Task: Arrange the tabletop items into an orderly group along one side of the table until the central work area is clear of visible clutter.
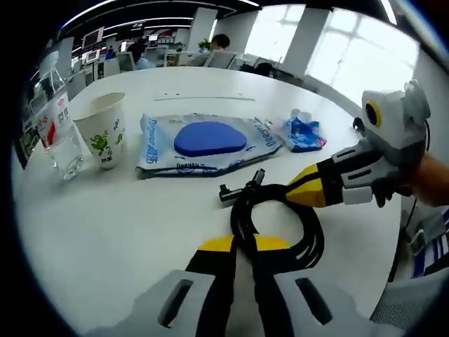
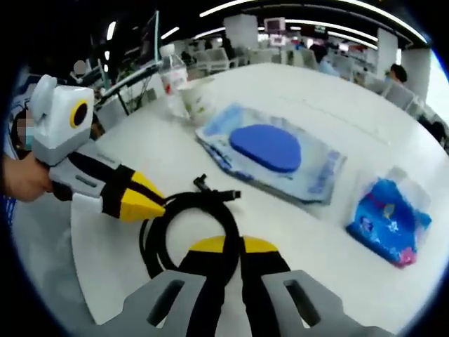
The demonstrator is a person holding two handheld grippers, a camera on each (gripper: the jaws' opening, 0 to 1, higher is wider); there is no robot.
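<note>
Left gripper view showed the left gripper [image 1: 242,247] jaws closed on a coiled black cable [image 1: 280,217], with bare white surface [image 1: 105,225] open at 9 o'clock. The right gripper [image 2: 233,247] jaws also pinched the glossy loop; a crinkled wipes pack [image 1: 207,144] lay at 12.

On the white surface [image 1: 105,232] I counted five items: one coiled black cable [image 1: 277,221], one flat wet-wipes pack with a blue lid [image 1: 207,144], one small blue tissue packet [image 1: 303,133], one paper cup with a green print [image 1: 103,130] and one clear plastic bottle [image 1: 57,126]. I had two hand-held grippers, left [image 1: 242,249] and right [image 2: 231,249], at the cable.
</note>
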